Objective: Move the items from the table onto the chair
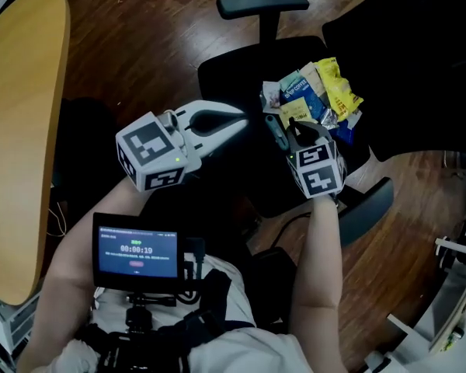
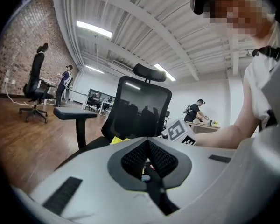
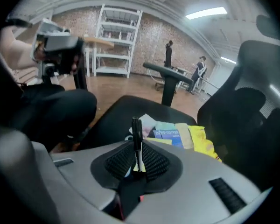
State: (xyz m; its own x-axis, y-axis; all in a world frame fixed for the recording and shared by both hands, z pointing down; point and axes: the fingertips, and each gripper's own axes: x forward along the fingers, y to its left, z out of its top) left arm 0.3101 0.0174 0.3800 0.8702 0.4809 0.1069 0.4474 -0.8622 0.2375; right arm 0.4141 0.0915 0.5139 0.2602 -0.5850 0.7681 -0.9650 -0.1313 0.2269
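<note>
A black office chair's seat [image 1: 233,76] holds a pile of snack packets [image 1: 318,92], blue and yellow among them. My right gripper [image 1: 283,134] hangs over the seat just left of the pile, shut on a thin dark pen [image 1: 275,130]. In the right gripper view the pen [image 3: 136,136] stands up between the pads, with the packets [image 3: 179,135] lying just beyond it. My left gripper [image 1: 243,122] hovers over the seat's left part, white jaws pressed together with nothing in them. In the left gripper view it [image 2: 148,166] faces the chair back [image 2: 140,111].
A wooden table [image 1: 23,130] runs along the left edge. The chair's armrests [image 1: 262,2] [image 1: 369,208] flank the seat. A small screen [image 1: 136,253] sits on the chest rig. Other people [image 2: 196,112], chairs and white shelves [image 3: 116,41] stand far off on the wooden floor.
</note>
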